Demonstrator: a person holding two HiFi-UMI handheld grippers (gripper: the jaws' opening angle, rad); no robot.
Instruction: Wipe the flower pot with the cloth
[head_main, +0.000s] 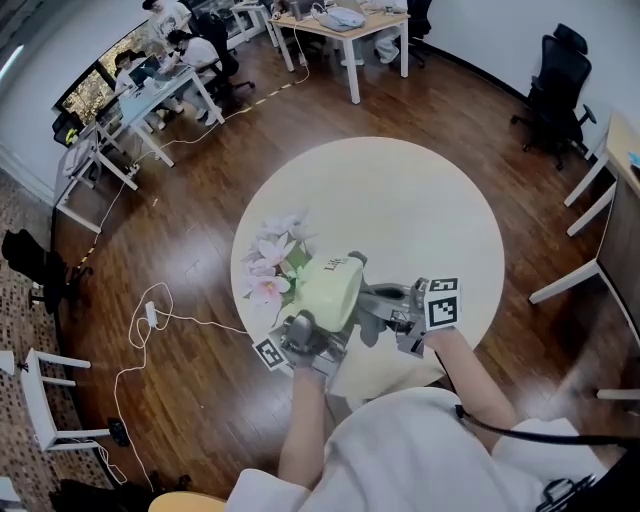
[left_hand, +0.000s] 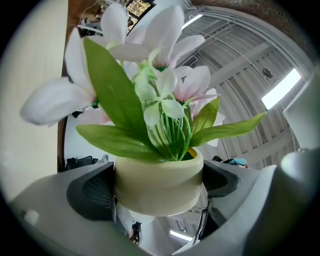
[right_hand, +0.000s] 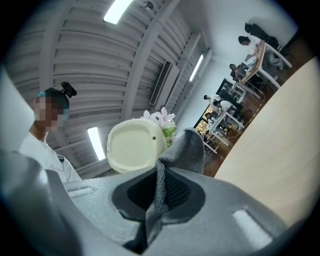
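Left gripper (left_hand: 159, 187) was clamped on the flower pot (head_main: 333, 290), jaws squeezing both sides. The pot was tipped on its side over the near edge of the round table (head_main: 420, 210). Its pink-white flowers (head_main: 272, 265) poked out toward the table's left rim. Right gripper (right_hand: 160, 192) sat at that same near edge, pinched tight on the grey cloth (right_hand: 187, 147), whose free end stuck up just beside the pot's base. Couldn't tell if they touched.
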